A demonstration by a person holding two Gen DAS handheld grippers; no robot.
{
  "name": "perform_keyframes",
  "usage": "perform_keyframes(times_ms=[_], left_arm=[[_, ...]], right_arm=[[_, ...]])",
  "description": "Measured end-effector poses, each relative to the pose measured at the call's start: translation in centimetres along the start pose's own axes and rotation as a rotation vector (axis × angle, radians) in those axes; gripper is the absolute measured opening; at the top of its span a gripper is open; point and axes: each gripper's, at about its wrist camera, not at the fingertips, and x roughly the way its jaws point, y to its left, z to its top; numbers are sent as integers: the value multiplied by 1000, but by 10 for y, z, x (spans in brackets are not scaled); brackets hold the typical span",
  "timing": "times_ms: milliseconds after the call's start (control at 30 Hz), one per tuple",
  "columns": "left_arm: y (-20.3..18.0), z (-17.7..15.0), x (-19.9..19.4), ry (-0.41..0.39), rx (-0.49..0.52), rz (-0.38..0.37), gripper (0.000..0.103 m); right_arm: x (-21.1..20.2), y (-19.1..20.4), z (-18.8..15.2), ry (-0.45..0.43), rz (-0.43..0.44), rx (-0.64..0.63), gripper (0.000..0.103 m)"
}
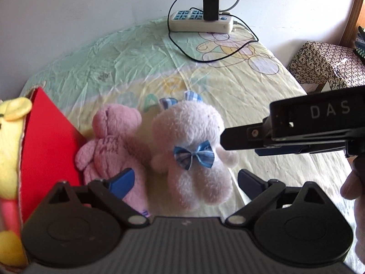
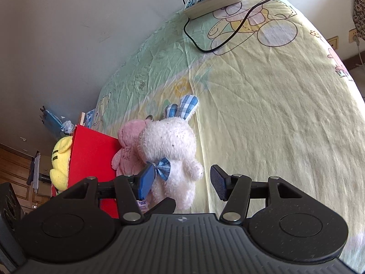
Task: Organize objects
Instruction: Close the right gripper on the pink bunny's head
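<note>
Plush white rabbit toy with a blue checked bow (image 1: 194,155), lying on the bed (image 1: 251,86) against a pink plush bear (image 1: 114,141), looks light and squashy, best pinched round the torso; both the left hand-held gripper (image 1: 184,180) and the right hand-held gripper (image 2: 182,180) gape unladen.

The white plush rabbit (image 1: 194,157) wore a blue plaid bow — its ears (image 2: 184,107) showed the same blue check. Left of the rabbit sat a pink plush bear (image 1: 114,141), then a red box (image 1: 48,146) holding a yellow toy (image 1: 10,141). Behind the rabbit, the sheet (image 2: 262,114) was pale yellow and mint green with cartoon bears — the power strip (image 1: 200,21) cream.
</note>
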Motion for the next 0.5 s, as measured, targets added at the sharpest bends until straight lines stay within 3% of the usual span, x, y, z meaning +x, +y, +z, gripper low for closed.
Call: perform_keyframes(times_ms=[133, 500], left_arm=[[4, 7, 14, 7, -14, -52, 91], [10, 16, 47, 66, -32, -77, 77]], right_arm=[[14, -2, 7, 14, 32, -12, 58], [48, -2, 15, 61, 110, -26, 61]])
